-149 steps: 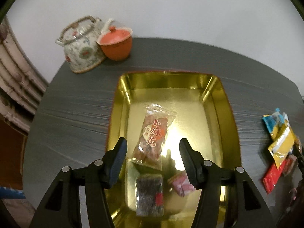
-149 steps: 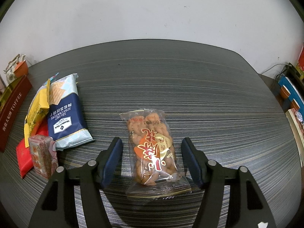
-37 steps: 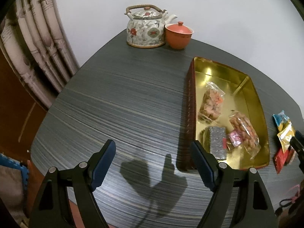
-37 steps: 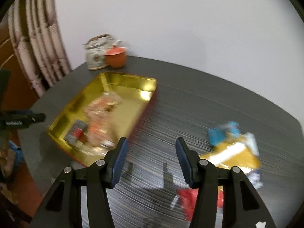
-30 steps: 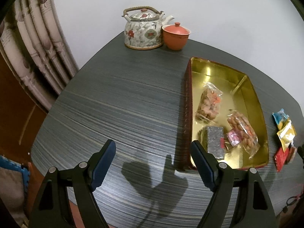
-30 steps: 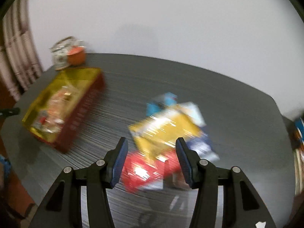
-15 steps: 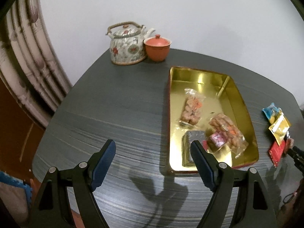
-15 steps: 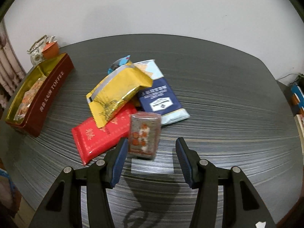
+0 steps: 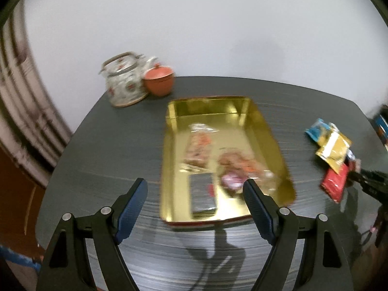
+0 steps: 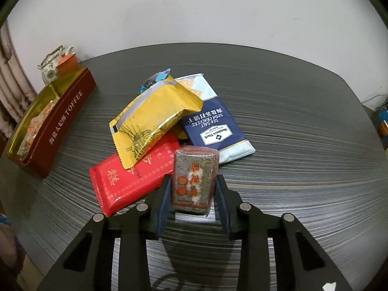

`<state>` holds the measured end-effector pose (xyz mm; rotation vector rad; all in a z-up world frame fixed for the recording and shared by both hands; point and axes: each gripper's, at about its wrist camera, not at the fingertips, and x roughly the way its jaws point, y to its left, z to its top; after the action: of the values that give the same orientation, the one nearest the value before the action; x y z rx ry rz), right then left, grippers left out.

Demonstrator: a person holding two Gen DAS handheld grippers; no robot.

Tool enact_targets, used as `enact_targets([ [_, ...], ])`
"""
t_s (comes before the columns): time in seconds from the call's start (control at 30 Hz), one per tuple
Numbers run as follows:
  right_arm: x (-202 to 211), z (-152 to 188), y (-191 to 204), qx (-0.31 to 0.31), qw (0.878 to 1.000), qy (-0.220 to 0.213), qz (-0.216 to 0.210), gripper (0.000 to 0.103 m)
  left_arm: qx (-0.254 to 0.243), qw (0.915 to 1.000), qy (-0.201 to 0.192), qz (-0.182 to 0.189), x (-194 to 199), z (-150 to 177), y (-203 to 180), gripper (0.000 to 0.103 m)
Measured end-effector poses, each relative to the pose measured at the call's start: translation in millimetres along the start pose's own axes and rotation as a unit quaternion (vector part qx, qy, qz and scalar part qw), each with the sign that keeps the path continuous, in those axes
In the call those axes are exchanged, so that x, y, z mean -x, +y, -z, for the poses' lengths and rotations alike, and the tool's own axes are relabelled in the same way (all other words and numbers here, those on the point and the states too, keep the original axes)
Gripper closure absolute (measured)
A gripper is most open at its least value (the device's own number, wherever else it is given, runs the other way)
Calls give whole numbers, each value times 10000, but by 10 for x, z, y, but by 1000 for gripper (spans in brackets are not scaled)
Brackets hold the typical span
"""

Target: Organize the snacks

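Observation:
My right gripper (image 10: 192, 191) is shut on a small grey-brown snack bar with red print (image 10: 194, 174), at the near edge of a snack pile: a red packet (image 10: 126, 179), a yellow pouch (image 10: 155, 118) and a blue soda-cracker pack (image 10: 213, 126). The gold-lined toffee tin (image 10: 65, 118) stands to the left. In the left wrist view my left gripper (image 9: 195, 194) is open and empty above the near end of the tin (image 9: 169, 150), which holds two clear bags of fried twists (image 9: 198, 150), a dark bar (image 9: 202, 194) and a pink candy (image 9: 231, 181).
A floral teapot (image 9: 123, 82) and an orange lidded cup (image 9: 158, 80) stand at the table's far left corner. A curtain (image 9: 21, 111) hangs on the left. The snack pile (image 9: 332, 150) lies right of the tin. Shelves with items show at far right (image 10: 383, 123).
My right gripper has closed on the grey-brown snack bar, which half a second ago lay between open jaws. My left gripper has swung right, bringing the tin nearly between its jaws.

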<state>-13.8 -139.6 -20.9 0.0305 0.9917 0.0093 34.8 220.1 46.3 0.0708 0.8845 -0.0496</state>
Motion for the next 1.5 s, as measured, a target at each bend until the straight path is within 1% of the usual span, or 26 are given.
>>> enact_targets([
  [0.07,13,6,-32,-13,10000,12,34,74,-117,9999,-10,118,4,-6,-170,22],
  [0.2,28,-13,-154,-41,9998,65,162,75,-350,9984,96,427,-66,5,-552,22],
  [0.37,20,-29,-350,-147,9994,108,288,75,-693,9933,234,897,-184,28,-1069,22],
  [0.47,-9,-41,-458,-254,9992,89,304,75,-934,9872,316,1256,-266,59,-1370,22],
  [0.57,-46,-60,-512,-202,9990,-5,407,75,-1101,9798,439,1610,-362,82,-1632,22],
  [0.67,-80,-80,-558,-231,9987,-79,457,75,-1263,9742,578,1781,-466,108,-1848,22],
  [0.77,-142,-87,-623,-286,9983,-103,499,75,-1408,9661,744,2031,-569,121,-2027,22],
  [0.83,-151,-66,-681,-301,9979,-187,536,75,-1511,9622,809,2116,-622,124,-2114,22],
  [0.93,-149,-65,-688,-298,9978,-239,550,75,-1617,9598,883,2118,-706,111,-2200,22],
  [1.1,-160,-67,-734,-240,9973,-394,567,75,-1664,9582,992,2105,-836,89,-2307,22],
  [1.33,-192,-138,-899,-334,9971,-395,552,75,-1873,9537,1122,2068,-983,83,-2469,22],
  [1.5,-194,-141,-923,-337,9971,-395,556,74,-1872,9528,1239,2045,-1104,90,-2569,22],
])
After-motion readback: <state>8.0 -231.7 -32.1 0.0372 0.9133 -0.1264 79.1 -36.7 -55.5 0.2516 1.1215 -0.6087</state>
